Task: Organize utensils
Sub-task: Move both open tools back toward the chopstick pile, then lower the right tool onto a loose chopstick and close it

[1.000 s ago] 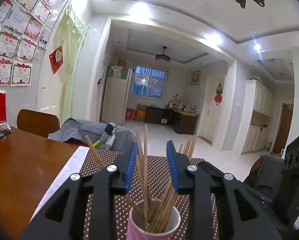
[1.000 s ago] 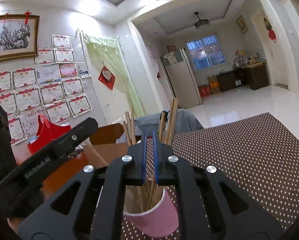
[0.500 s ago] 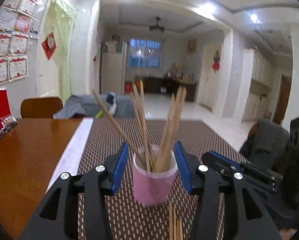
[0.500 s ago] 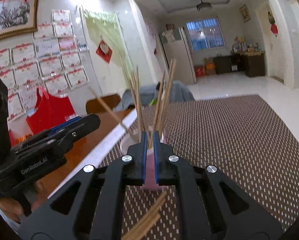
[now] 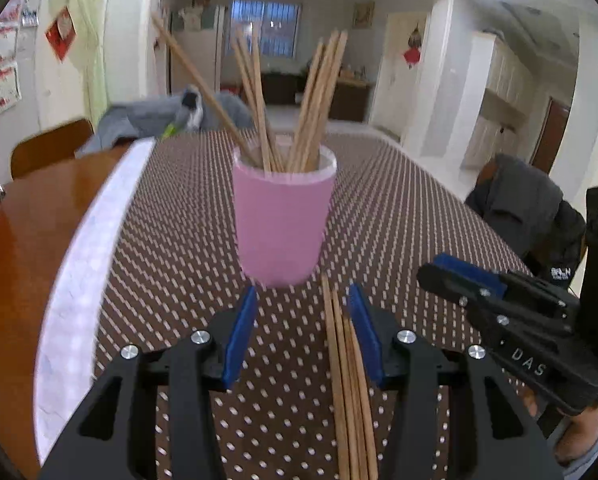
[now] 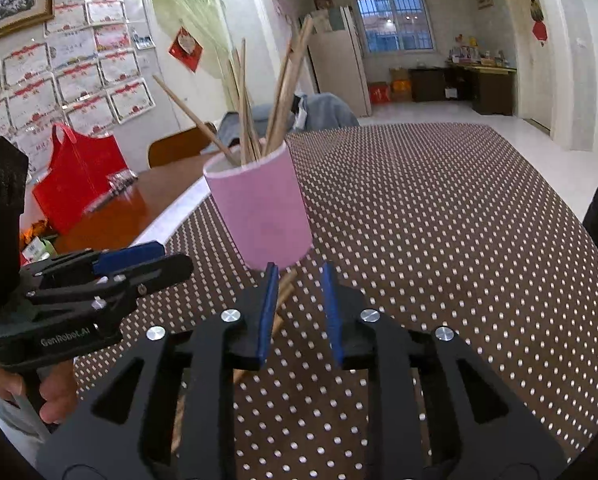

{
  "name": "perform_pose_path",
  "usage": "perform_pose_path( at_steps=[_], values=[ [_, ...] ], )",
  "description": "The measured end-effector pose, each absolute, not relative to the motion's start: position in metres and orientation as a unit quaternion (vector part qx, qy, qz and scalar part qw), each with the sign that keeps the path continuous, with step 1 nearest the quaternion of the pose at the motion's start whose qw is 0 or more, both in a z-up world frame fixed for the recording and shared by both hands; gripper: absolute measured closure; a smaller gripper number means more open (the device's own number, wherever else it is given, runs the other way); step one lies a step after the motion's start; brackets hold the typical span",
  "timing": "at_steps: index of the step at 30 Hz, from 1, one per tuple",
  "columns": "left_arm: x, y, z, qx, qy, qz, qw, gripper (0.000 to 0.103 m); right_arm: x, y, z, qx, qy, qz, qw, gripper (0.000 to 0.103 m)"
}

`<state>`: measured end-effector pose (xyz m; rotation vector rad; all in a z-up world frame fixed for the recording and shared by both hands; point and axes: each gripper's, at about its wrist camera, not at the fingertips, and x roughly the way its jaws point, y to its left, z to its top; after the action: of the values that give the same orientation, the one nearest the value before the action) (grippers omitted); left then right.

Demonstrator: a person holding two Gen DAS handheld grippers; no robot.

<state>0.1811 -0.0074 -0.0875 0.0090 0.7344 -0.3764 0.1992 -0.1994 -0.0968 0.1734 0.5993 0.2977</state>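
The left gripper [image 5: 302,330] hangs low over a brown dotted tablecloth [image 5: 399,216], its blue-padded jaws standing wide apart and gripping nothing; they opened a moment ago and now rest at that width. A loose bundle of wooden chopsticks [image 5: 347,380] lies flat on the cloth between the jaws, close against the right-hand pad, its far tips stopping just short of a pink cup [image 5: 283,224]. Whether the pad touches the sticks cannot be told.

The cup stands upright on the cloth just beyond the gripper's fingertips, bristling with more chopsticks [image 5: 299,100] that fan outward, one leaning far to the left.

The right gripper [image 6: 299,306] sits just beside the same cup, on its near side, jaws a narrow gap apart after having just been opening. Nothing is between them; the ends of the flat bundle show just left of its left pad and pass beneath it. In the left wrist view this gripper enters from the right of the cup, a hand [image 5: 579,436] beneath it.

Left of the cup, the cloth's pale border [image 5: 83,264] gives way to bare reddish wood of the table [image 5: 15,272]. Further left of the cup stands a red bag [image 6: 79,184], and behind the cup a chair back [image 6: 179,150] and a heap of grey clothing [image 5: 155,116].
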Motion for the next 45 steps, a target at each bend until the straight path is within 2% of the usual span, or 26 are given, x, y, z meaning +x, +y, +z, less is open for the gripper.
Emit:
perform_pose_path(
  at_steps=[2,4,5,11,25,29,33,45],
  values=[
    [0.182,-0.011,-0.099,0.012,0.377,-0.193,0.906,0.055,0.199,-0.197,-0.100,0.080,0.298,0.148,0.940,0.076],
    [0.181,-0.015,-0.108,0.028,0.391,-0.196,0.899,0.055,0.200,-0.197,-0.101,0.082,0.301,0.151,0.938,0.064],
    [0.181,-0.017,-0.113,0.038,0.399,-0.198,0.895,0.055,0.200,-0.198,-0.101,0.086,0.299,0.152,0.938,0.054],
    [0.186,-0.023,-0.134,0.058,0.440,-0.190,0.876,0.055,0.198,-0.200,-0.106,0.098,0.304,0.163,0.934,0.054],
    [0.191,-0.015,-0.137,0.063,0.448,-0.166,0.876,0.054,0.199,-0.194,-0.107,0.085,0.319,0.152,0.932,0.049],
    [0.184,-0.026,-0.138,0.109,0.443,-0.151,0.877,0.054,0.203,-0.184,-0.110,0.053,0.346,0.136,0.927,0.046],
    [0.185,-0.013,-0.136,0.087,0.467,-0.150,0.867,0.054,0.200,-0.171,-0.117,0.005,0.377,0.122,0.918,0.042],
    [0.175,0.009,-0.135,0.064,0.476,-0.149,0.865,0.055,0.188,-0.135,-0.129,-0.065,0.417,0.132,0.897,0.040]
  ],
)
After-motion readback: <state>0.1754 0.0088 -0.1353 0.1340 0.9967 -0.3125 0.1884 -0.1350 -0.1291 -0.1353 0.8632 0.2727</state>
